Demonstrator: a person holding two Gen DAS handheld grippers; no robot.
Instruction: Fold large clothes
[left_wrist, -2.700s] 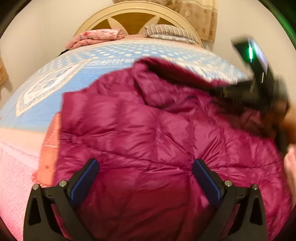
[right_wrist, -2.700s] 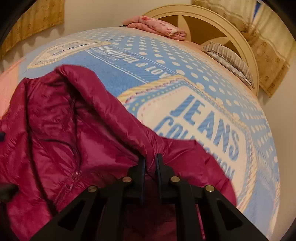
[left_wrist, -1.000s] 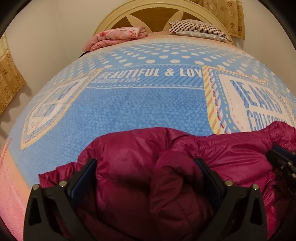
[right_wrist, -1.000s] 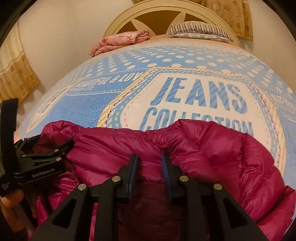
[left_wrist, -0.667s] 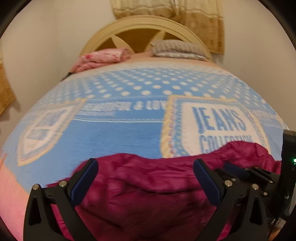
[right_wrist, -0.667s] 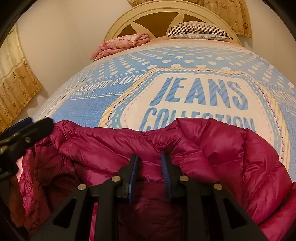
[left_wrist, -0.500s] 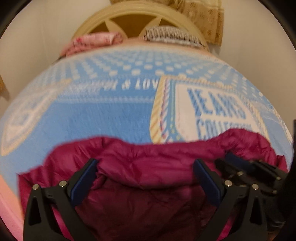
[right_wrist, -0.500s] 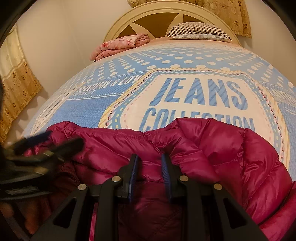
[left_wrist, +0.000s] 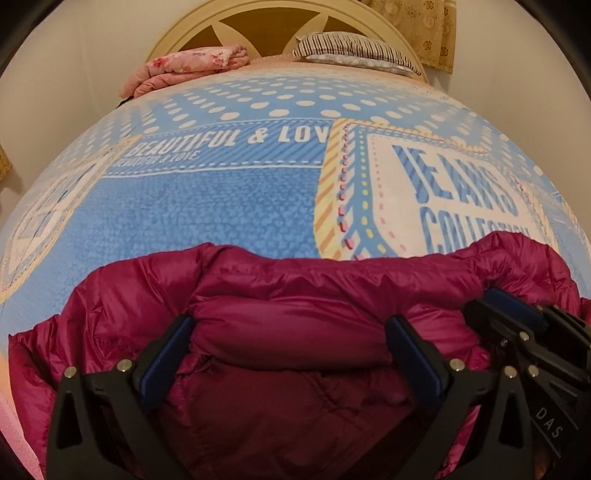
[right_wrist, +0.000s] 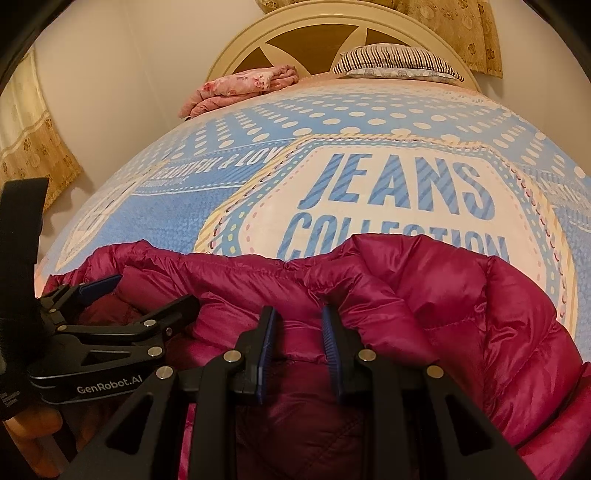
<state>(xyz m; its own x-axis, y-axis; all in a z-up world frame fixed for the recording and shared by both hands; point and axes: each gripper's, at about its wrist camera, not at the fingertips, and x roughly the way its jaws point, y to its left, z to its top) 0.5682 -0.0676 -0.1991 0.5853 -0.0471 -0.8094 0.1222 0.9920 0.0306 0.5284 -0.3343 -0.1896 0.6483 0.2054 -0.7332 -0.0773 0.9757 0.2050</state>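
A magenta puffer jacket (left_wrist: 147, 295) lies bunched along the near part of the bed, its folded edge towards the headboard. My left gripper (left_wrist: 290, 332) is open wide, and a puffy roll of the jacket lies between its fingers. In the right wrist view the left gripper (right_wrist: 144, 291) shows at the left, over the jacket (right_wrist: 443, 288). My right gripper (right_wrist: 299, 332) is shut on a fold of the jacket near its upper edge. The right gripper (left_wrist: 480, 304) also shows at the right of the left wrist view. The jacket's lower part is hidden under both grippers.
The bed carries a blue dotted bedspread (right_wrist: 369, 122) printed with large lettering. A folded pink blanket (right_wrist: 240, 88) and a striped pillow (right_wrist: 399, 61) lie by the cream headboard (right_wrist: 332, 26). Walls and gold curtains (right_wrist: 29, 147) stand close on both sides.
The jacket, spread out in the earliest frames, now lies folded over. Over the last second my left gripper has swung sideways along the fold. The right gripper has held still on its fold.
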